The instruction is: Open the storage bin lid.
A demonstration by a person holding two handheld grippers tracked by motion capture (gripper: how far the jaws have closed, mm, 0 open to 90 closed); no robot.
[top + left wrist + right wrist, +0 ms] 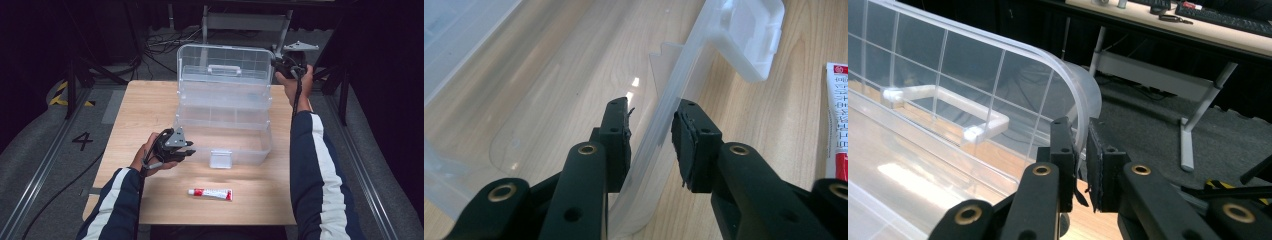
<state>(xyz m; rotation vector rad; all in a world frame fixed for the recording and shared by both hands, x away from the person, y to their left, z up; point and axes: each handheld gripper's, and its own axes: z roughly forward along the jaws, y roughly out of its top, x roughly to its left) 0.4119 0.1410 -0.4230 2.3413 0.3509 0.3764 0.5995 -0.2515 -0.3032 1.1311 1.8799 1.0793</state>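
A clear plastic tiered box [260, 146] stands open on the wooden table [150, 100], its lid [225, 62] raised upright at the back. My left gripper [190, 150] is at the box's front left corner. In the left gripper view its jaws [651, 145] straddle the front wall [674, 85] and press on it from both sides. My right gripper [280, 67] is up at the lid's top right corner. In the right gripper view it [1082, 160] is shut on the lid's curved edge [1083, 95]. The lid's white handle [948, 100] shows through the plastic.
A red and white tube [210, 194] lies on the table in front of the box, near the front edge; it is also in the left gripper view [836, 125]. The box's front latch [220, 159] hangs down. Cables and stands sit on the floor behind the table.
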